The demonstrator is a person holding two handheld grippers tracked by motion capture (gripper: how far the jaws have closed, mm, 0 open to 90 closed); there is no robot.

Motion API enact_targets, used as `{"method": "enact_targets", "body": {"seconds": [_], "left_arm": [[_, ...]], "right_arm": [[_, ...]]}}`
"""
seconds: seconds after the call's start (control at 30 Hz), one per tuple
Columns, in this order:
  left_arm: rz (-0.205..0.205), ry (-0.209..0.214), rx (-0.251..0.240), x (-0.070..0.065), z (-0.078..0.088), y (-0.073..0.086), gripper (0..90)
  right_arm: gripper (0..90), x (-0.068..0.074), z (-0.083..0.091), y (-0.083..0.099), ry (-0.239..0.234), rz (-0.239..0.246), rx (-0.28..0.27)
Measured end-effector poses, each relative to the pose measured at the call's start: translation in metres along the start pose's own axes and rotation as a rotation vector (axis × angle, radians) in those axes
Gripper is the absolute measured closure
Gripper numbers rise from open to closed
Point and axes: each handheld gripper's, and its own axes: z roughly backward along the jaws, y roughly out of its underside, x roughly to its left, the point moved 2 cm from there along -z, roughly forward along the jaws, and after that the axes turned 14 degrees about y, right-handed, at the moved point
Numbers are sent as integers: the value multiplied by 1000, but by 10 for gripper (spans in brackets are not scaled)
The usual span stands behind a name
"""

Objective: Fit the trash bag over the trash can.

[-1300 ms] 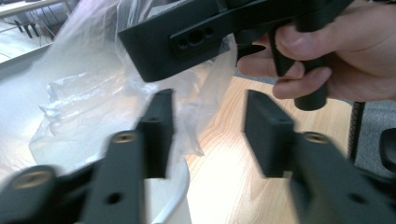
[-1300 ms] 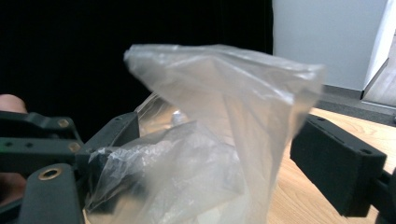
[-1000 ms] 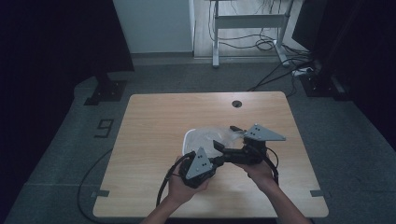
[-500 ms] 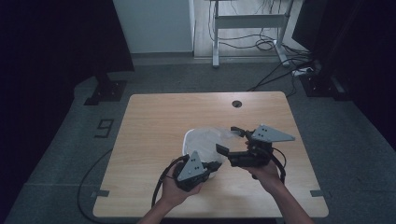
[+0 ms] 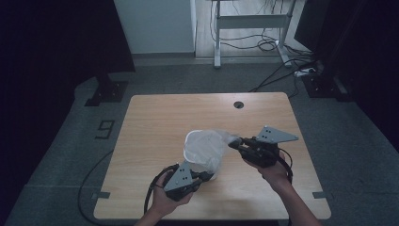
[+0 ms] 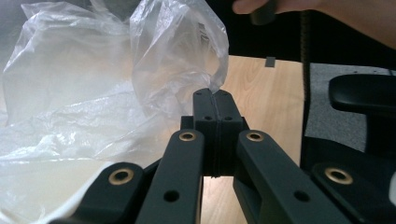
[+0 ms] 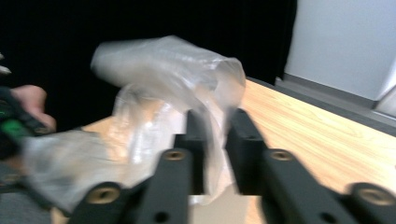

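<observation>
A clear plastic bag [image 5: 207,149] lies puffed up on the wooden table [image 5: 155,122], between my two grippers. My left gripper [image 5: 206,176] is at the bag's near side, and the left gripper view shows it [image 6: 215,93] shut on a fold of the bag [image 6: 93,93]. My right gripper [image 5: 234,142] is at the bag's right corner, which stretches toward it. In the blurred right gripper view its jaws [image 7: 215,116] stand apart with the bag's film [image 7: 168,79] hanging in the gap. Something white and rounded [image 6: 42,186] shows through the bag; I cannot tell what it is.
The table has a round cable hole [image 5: 238,104] near its far edge. Grey floor surrounds it, with a desk frame [image 5: 249,23] and cables [image 5: 282,80] beyond and a dark stand base [image 5: 107,92] at the far left.
My right gripper has moved right and a little away from me, drawing the bag's corner with it. The left gripper has slid back toward the near edge. The bag has spread wider.
</observation>
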Motion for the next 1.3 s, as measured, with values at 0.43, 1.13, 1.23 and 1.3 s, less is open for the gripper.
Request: {"method": "enact_targets", "body": {"seconds": [0.43,1.13,1.23,1.3], "left_arm": [[24,50,-5,-8,26,26,900],[111,-122,-197,20,76,15,410],[162,-122,-201,40,74,4,394],[196,-127,-186,52,69,-4,392]], "right_arm": [[888,-29,-29,1,119,-96,32],[884,-30,-33,-4,67,-48,-14],[883,-26,-33,-4,57,-29,-24],[879,-24,-33,-4,51,-13,-27]]}}
